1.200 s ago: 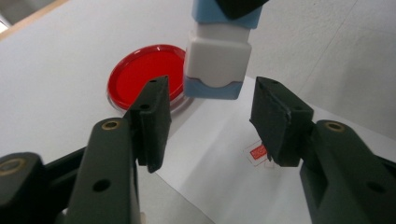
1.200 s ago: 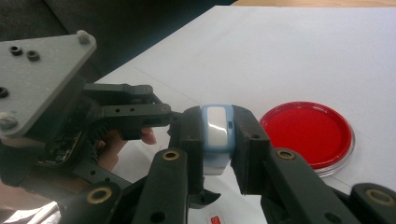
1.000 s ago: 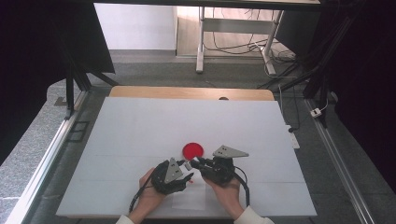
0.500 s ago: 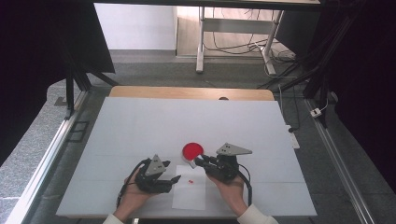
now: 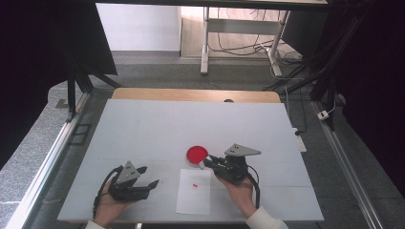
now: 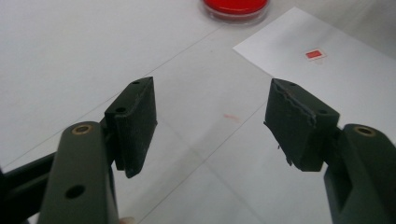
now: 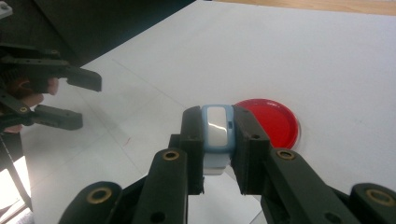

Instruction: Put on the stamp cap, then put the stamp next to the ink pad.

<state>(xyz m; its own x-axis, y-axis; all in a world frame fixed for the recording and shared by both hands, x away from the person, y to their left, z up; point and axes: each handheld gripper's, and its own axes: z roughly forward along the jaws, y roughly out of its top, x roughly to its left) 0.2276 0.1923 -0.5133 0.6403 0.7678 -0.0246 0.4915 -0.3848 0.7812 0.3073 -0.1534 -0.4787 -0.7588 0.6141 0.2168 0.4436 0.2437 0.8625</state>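
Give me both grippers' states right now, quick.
Left gripper: open, jaws just widened, nothing between them.
Right gripper: shut on a small blue-and-white stamp.

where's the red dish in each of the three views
high view: the red dish sits on the white table near its middle, just left of the right gripper.
left gripper view: red dish at the top edge, cut off, beyond the open jaws.
right gripper view: red dish right of centre, just behind the jaws.
shared landmark: the white paper sheet beside the dish, with a small red mark, also in the left gripper view.
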